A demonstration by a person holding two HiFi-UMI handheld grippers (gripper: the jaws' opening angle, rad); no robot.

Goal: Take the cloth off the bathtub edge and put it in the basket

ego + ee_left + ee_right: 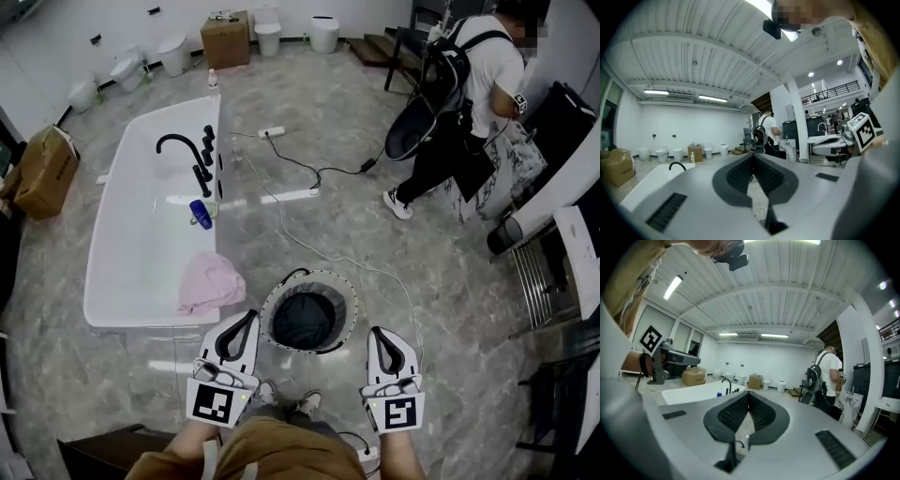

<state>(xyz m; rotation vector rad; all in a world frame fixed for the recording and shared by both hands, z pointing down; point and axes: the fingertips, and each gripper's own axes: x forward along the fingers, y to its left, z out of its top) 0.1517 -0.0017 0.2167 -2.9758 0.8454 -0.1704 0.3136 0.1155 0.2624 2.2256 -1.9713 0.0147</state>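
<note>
Pink cloth (pixel 211 281) (white bathtub (pixel 131 244), dark basket (pixel 305 321))

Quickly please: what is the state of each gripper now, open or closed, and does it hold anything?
Left gripper: closed, jaws together, holding nothing.
Right gripper: closed, jaws together, holding nothing.

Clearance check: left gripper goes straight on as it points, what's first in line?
Nothing close: the left gripper points level, right of the bathtub. Far ahead stands a person with a backpack, probably first; depth is unclear.
</note>
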